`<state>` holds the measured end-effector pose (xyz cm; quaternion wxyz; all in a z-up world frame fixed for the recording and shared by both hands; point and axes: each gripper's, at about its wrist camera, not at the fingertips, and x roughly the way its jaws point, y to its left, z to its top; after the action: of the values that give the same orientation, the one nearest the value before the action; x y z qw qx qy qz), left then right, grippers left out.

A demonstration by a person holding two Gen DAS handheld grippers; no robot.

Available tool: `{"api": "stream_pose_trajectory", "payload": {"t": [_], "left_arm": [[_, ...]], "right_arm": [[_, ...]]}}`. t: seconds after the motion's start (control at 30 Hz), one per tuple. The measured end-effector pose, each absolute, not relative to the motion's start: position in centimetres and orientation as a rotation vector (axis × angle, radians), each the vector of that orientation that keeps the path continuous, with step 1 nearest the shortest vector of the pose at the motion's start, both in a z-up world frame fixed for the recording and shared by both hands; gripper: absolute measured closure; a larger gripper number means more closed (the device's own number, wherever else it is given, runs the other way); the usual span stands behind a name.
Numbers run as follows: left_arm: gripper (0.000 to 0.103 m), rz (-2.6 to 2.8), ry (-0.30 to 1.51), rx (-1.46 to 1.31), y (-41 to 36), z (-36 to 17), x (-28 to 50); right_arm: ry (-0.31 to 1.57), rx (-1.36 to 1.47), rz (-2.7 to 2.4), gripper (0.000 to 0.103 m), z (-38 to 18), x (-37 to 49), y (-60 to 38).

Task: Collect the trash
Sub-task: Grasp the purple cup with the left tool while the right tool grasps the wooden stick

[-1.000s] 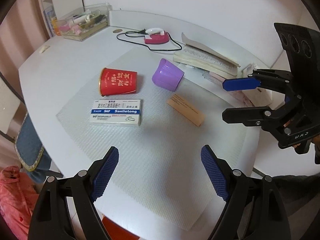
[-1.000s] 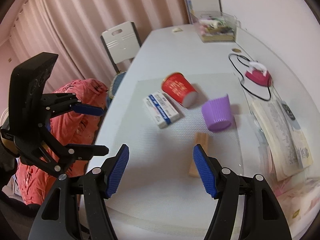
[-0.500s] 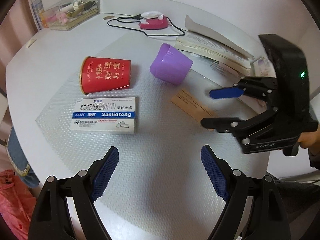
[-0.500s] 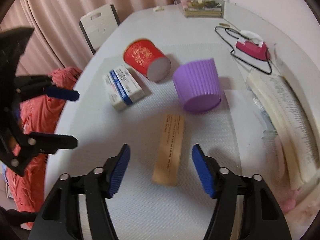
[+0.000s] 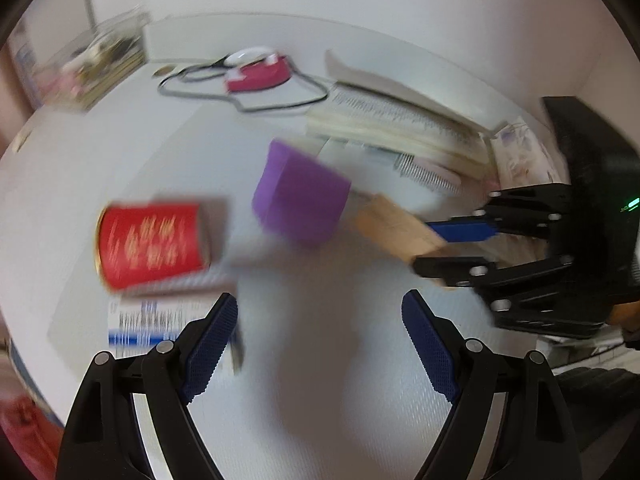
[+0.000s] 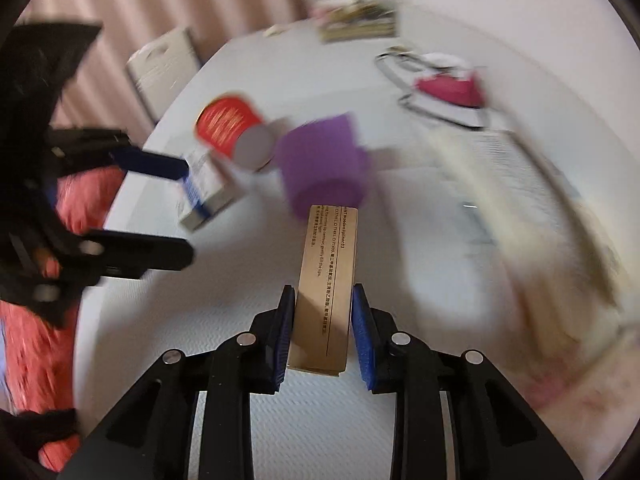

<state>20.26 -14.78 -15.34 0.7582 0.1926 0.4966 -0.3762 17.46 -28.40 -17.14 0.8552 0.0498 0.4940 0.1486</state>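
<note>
My right gripper (image 6: 323, 332) is shut on a long tan cardboard box (image 6: 328, 276), its pads on both long sides. The box also shows in the left wrist view (image 5: 394, 226), held by the right gripper (image 5: 448, 246). A purple cup (image 6: 322, 168) lies on its side just beyond the box. A red cup (image 6: 226, 126) and a white and blue medicine box (image 6: 206, 190) lie to the left. My left gripper (image 5: 320, 344) is open and empty, close to the medicine box (image 5: 160, 320) and the red cup (image 5: 150, 246). Both views are blurred.
A textured mat (image 5: 320, 380) covers the white table. An open book (image 5: 392, 120) and a pink device with a black cord (image 5: 256, 72) lie at the back. A clear organiser box (image 6: 358, 20) stands far back. A pink bag (image 6: 36, 312) and a chair (image 6: 164, 66) sit beside the table.
My right gripper moved forward over the tan box and shut on it. My left gripper moved forward toward the medicine box and red cup. Both cameras are now moving fast.
</note>
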Motion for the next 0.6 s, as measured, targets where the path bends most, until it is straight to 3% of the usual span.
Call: {"api": "stream_pose_trajectory", "payload": {"t": [0.43,0.47,0.5,0.53,0.6], "left_arm": [[0.019,-0.876,1.046,0.542,-19.5,-19.0,24.8],[0.024,-0.886,1.038,0.537,-19.6,-19.1,24.9],[0.041,-0.896,1.033,0.536,-19.6,-19.1,24.9],[0.049,-0.902,1.041,0.541,-19.7,-19.3,24.9],[0.052,-0.901,1.043,0.545,-19.7,-19.4,24.8]], "right_arm": [[0.993,0.176,0.259,0.074,-15.6,17.4,-30.7],[0.994,0.177,0.260,0.074,-15.6,17.3,-30.7],[0.995,0.179,0.263,0.074,-15.6,17.2,-30.8],[0.997,0.177,0.268,0.074,-15.6,17.0,-30.8],[1.003,0.170,0.275,0.074,-15.7,17.2,-30.8]]}}
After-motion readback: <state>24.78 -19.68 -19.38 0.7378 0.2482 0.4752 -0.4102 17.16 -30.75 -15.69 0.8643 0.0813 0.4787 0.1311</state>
